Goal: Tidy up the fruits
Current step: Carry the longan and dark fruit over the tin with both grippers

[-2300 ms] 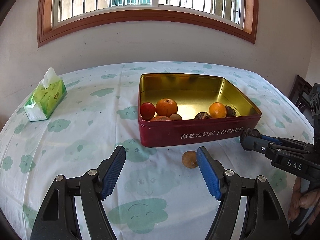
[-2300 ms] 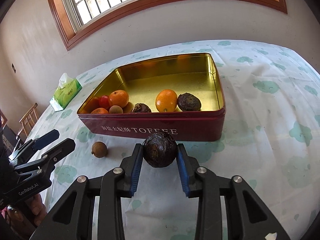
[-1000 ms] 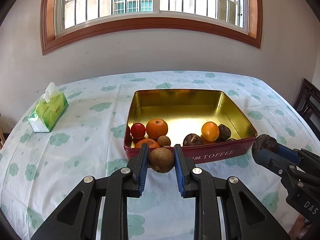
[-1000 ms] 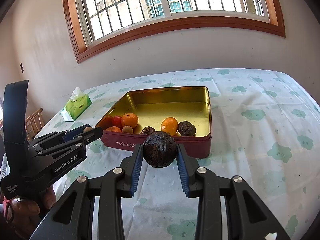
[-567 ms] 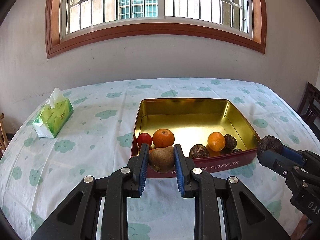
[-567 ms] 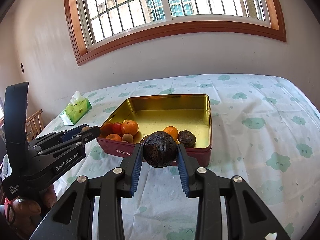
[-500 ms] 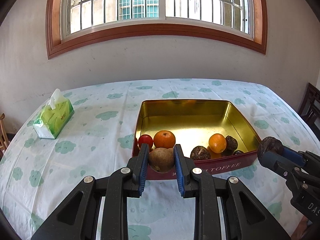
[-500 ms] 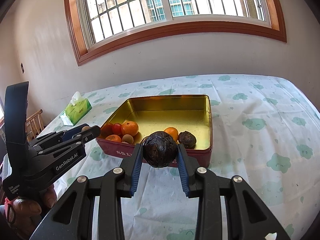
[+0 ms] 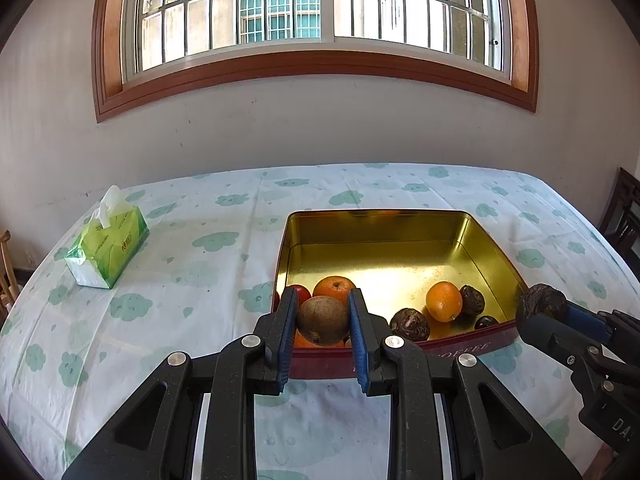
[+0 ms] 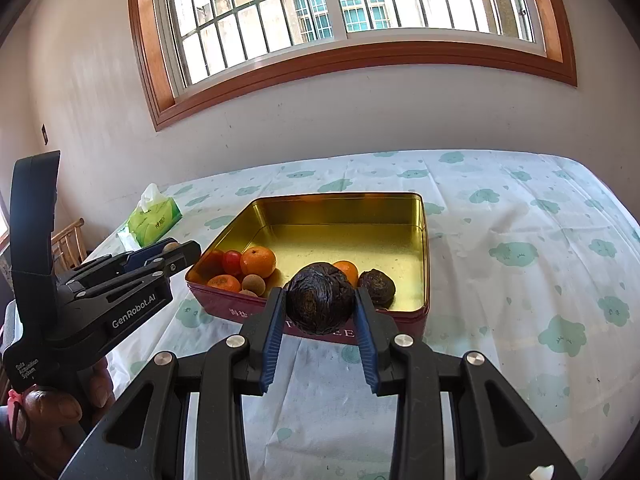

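Observation:
A red toffee tin (image 9: 460, 350) with a gold inside sits on the table and holds oranges (image 9: 443, 301), a red fruit and dark wrinkled fruits (image 9: 409, 323) along its near wall. My left gripper (image 9: 323, 322) is shut on a small brown fruit (image 9: 322, 320), held above the tin's near left corner. My right gripper (image 10: 320, 306) is shut on a dark wrinkled fruit (image 10: 320, 297), raised over the tin (image 10: 420, 216) at its near rim. The right gripper (image 9: 540, 308) also shows at the right of the left wrist view.
A green tissue pack (image 9: 108, 246) lies at the table's far left. The tablecloth (image 9: 180, 272) is pale with green cloud prints. A dark chair (image 9: 624, 216) stands off the right edge, a wooden chair (image 10: 68, 240) off the left. A hand (image 10: 48, 404) grips the left tool.
Both grippers went from table level to above the tin's near rim. The left one closed on the brown fruit and lifted it. Over the last half second the tin drew slightly closer.

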`<act>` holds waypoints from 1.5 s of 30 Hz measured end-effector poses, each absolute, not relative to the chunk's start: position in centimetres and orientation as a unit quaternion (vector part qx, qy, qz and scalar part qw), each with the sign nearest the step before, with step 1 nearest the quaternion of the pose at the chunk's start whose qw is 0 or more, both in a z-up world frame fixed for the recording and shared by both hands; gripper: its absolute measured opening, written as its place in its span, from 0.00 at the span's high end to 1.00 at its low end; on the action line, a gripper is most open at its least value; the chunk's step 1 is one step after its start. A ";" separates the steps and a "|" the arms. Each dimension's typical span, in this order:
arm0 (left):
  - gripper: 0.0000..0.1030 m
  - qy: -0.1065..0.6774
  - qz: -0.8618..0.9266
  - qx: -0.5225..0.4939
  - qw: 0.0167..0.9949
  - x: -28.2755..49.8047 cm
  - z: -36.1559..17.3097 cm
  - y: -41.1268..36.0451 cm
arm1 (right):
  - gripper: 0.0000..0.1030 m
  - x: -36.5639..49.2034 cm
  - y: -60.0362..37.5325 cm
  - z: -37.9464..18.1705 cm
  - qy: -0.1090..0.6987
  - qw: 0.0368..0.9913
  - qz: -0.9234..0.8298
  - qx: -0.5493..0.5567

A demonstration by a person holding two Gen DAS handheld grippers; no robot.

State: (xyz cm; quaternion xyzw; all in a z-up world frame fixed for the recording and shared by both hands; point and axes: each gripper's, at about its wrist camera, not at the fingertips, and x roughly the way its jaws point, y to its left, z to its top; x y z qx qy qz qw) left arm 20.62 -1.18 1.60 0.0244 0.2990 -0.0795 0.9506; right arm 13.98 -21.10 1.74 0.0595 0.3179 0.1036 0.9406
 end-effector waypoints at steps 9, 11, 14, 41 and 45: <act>0.75 0.293 -0.076 0.030 0.953 21.4 1.6 -1.2 | 0.69 14.5 -21.2 1.7 0.319 0.940 0.103 0.061; 0.75 0.294 -0.076 0.030 0.952 21.5 1.5 -1.2 | 0.69 14.9 -21.2 1.7 0.320 0.940 0.103 0.062; 0.75 0.295 -0.076 0.029 0.952 21.7 1.4 -1.3 | 0.69 15.3 -21.0 1.7 0.318 0.940 0.104 0.061; 0.75 0.302 -0.082 0.022 0.949 23.7 0.7 -1.3 | 0.69 16.7 -20.9 1.4 0.320 0.939 0.105 0.062; 0.75 0.303 -0.083 0.019 0.949 23.9 0.6 -1.3 | 0.69 16.8 -20.8 1.3 0.320 0.939 0.105 0.062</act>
